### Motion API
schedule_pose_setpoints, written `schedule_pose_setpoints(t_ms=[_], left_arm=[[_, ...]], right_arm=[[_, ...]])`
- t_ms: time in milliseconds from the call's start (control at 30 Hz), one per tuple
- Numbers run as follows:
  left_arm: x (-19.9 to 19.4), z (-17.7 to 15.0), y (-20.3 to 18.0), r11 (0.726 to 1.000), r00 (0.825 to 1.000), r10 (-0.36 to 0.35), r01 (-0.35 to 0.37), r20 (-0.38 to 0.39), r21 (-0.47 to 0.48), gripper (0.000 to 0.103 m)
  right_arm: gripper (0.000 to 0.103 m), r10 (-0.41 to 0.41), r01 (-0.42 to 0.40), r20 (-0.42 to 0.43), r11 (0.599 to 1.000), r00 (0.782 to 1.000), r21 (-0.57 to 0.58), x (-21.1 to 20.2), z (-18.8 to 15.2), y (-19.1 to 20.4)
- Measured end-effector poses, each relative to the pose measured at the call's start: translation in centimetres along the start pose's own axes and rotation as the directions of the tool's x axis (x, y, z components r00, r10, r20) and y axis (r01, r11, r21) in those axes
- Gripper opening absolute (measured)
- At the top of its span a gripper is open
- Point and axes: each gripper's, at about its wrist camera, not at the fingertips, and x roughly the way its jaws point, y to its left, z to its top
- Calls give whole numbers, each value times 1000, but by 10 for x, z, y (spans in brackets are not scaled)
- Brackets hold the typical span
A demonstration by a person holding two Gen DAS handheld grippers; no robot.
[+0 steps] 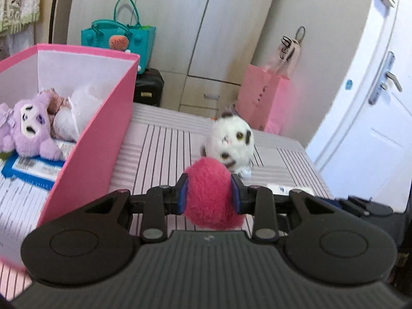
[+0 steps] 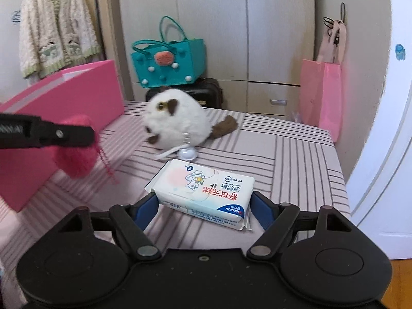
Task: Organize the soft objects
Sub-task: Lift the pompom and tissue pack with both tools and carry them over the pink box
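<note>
The left gripper (image 1: 209, 193) is pinching a fluffy red pom-pom (image 1: 209, 195) between its two blue pads (image 1: 183, 193). The fur is puffing out above and below the pads, so the ball looks very soft and squishy. It probably weighs almost nothing. In the right wrist view the pom-pom (image 2: 74, 149) is hanging in the air just beside the pink box (image 2: 77, 97), and a thin red string is dangling under it. That string could catch on the box wall.

The pink box (image 1: 103, 128) is sitting on the striped bed cover (image 1: 159, 149) and is standing open. Inside it a purple plush toy (image 1: 28, 128) is lying next to some other soft things that are too jumbled to name. The box looks like the place where the soft things are going.

The right gripper (image 2: 203, 203) is spread wide, with one finger on each side of a white pack of wet wipes (image 2: 206, 190). It is not squeezing the pack yet. The pack is lying flat on the bed cover (image 2: 296, 154). It looks soft but smooth and a bit slippery, and likely heavier than the toys. Holding it across its short middle seems the safest way.

A white and brown plush cat (image 2: 177, 121) is lying on the bed behind the pack. It looks light and fluffy, and the round body is the easiest part to grab.
</note>
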Motion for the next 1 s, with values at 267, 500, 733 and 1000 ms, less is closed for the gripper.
schedule_pose_setpoints(t_ms=[267,500,733,1000], left_arm=[[-28,-26,4,997,994,-60,64,-88,42,32],[-54,-39,17,987,972,-151,158,-180,27,32],[-82,-57,37,990,968,-130,139,-213,28,32],[-111,-52,56,984,962,-132,155,-238,83,32]], right_arm=[[82,55,-56,-22,998,998,-32,-34,-12,21],[82,87,-90,-42,993,995,-73,-66,-26,43],[82,93,-98,-48,989,995,-115,-89,-34,62],[82,120,-121,-18,985,993,-124,-113,-25,82]])
